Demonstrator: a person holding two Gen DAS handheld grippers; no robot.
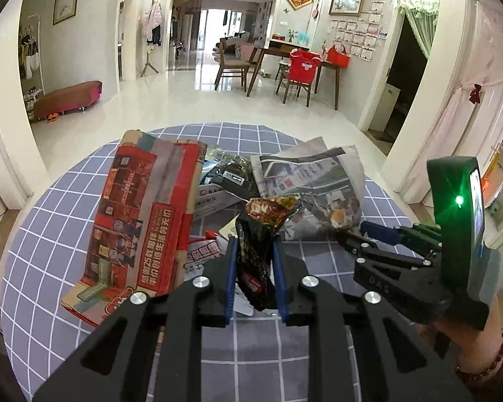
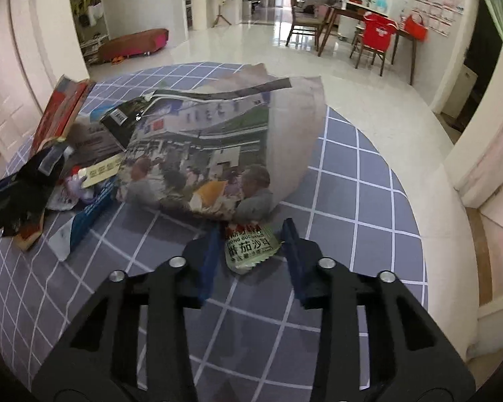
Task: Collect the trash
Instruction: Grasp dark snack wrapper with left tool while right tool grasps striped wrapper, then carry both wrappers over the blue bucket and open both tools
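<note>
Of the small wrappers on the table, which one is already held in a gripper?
The dark crumpled wrapper: the left gripper clamps it. The pale green sachet only lies between the right gripper fingers, on the cloth.

A grey-blue desk cloth point(image 2: 352, 181) with a white grid; a black and red crinkled wrapper point(image 1: 255, 258); a pale green sachet point(image 2: 251, 244) with red print; a red-printed cardboard sheet point(image 1: 141, 221).
</note>
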